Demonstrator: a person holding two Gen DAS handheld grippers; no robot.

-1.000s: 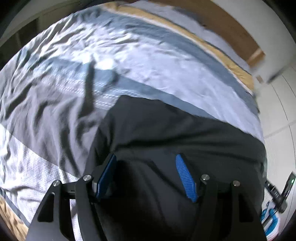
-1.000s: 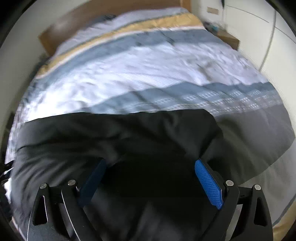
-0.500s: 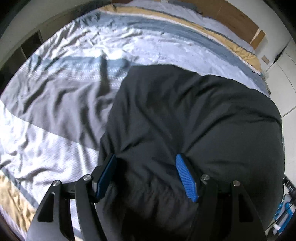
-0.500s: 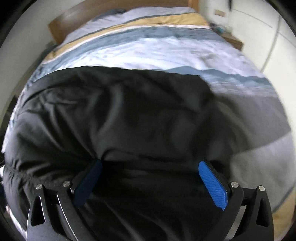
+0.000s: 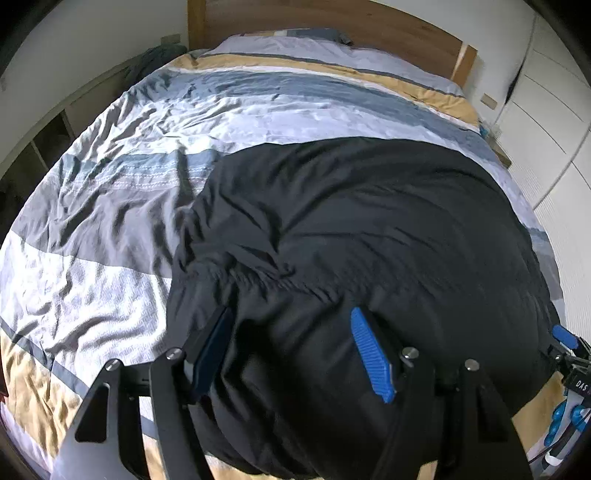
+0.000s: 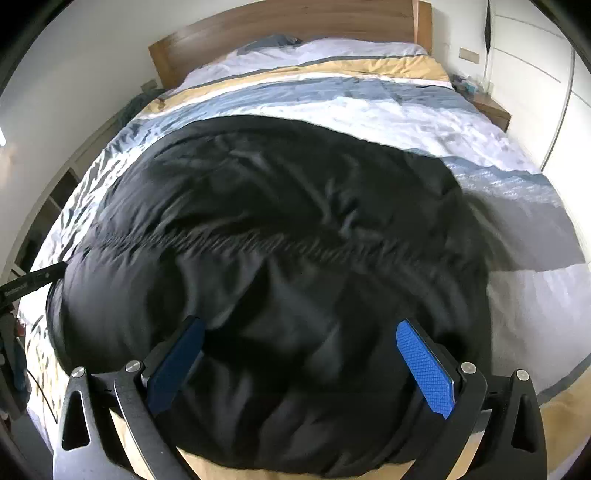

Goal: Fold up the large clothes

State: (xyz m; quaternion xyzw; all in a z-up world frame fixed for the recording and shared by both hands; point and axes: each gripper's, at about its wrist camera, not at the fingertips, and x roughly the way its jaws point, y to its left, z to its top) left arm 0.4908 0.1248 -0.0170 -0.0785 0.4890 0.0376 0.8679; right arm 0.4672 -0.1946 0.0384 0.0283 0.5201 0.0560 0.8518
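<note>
- Black garment (image 5: 369,229): large, dark, wrinkled; spread over the near half of the bed, gathered seam across its middle.
- Bed (image 5: 110,206): striped cover in grey, white, blue and tan; wooden headboard (image 6: 295,22) at far end.
- Left gripper (image 5: 295,347): jaws parted over the black fabric; whether they grasp it cannot be told.
- Right gripper (image 6: 303,362): jaws released, spread wide, fabric lying beneath.

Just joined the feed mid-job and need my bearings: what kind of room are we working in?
Almost certainly a bedroom. A bed with a striped duvet and a wooden headboard fills both views, a small wooden nightstand stands at its far corner, and white wardrobe doors line one wall.
</note>
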